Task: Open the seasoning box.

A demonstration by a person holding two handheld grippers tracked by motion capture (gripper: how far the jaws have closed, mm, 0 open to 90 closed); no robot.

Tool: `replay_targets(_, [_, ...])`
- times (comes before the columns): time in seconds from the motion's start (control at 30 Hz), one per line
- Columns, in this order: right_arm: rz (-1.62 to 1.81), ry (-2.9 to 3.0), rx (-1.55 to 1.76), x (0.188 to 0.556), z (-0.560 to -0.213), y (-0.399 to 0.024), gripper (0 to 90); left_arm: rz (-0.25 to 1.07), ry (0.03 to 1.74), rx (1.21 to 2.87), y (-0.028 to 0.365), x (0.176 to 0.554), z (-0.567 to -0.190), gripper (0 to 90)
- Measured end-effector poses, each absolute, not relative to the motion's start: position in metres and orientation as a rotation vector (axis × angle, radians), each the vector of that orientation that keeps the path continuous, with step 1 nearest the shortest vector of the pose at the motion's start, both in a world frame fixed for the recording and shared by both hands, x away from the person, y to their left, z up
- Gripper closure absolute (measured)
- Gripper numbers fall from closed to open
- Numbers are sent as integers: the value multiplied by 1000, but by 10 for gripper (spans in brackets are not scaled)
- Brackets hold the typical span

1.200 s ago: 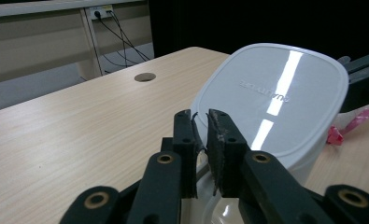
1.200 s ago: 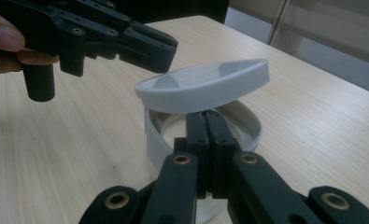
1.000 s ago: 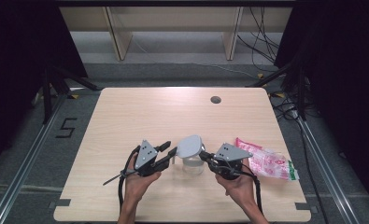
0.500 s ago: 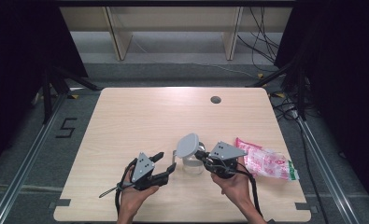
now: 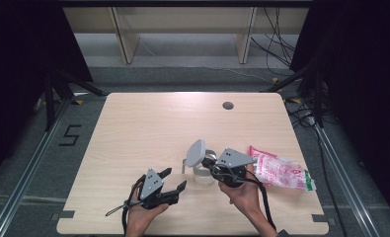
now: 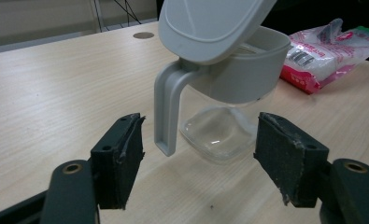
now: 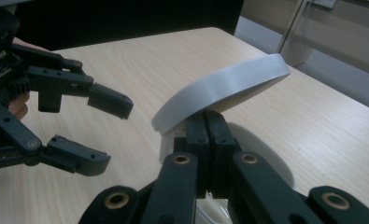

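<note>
- Our right gripper has its jaws pressed together on the rim of the pitcher, just under the raised lid; in the high view it sits right of centre in the lower half of the frame.
- Our left gripper has its jaws spread with nothing between them — they have just been opening — and it rests low and left of the pitcher, apart from it.
- The pitcher stands upright on the table, clear body, grey collar, handle turned toward our left gripper, lid tilted up.
- What could go wrong, as we judge it: the hold is a thin pinch on the rim, so a twist of the right hand could tip the light pitcher or let the rim slip out. If the left gripper goes in for the handle off-line, a jaw could knock it and swing the pitcher against that pinch.
- The left gripper view shows the handle centred between our open pads and the pitcher apparently empty — the high view is too small for that.
- The high view shows the pink packet lying just right of the right hand.
</note>
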State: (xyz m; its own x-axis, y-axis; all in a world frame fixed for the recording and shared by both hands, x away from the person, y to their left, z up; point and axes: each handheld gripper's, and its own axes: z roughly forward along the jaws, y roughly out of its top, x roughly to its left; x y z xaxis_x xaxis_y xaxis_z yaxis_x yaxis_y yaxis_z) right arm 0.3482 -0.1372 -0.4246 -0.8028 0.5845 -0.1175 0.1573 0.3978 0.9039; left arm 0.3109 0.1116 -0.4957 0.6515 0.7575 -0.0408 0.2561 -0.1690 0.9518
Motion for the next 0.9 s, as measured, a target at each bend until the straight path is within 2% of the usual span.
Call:
replay_targets(0.53, [1393,2258,567,347,-421,-114,894,554,792,1748,106,304,-500,299])
replay_targets(0.67, [1399,2258,604,342,-423,-128,872,561,806,1762,105,302,-500,298])
replay_targets(0.9, [1375,2236,737,326,-437,-178,820,541,819,1760,101,299,-501,295])
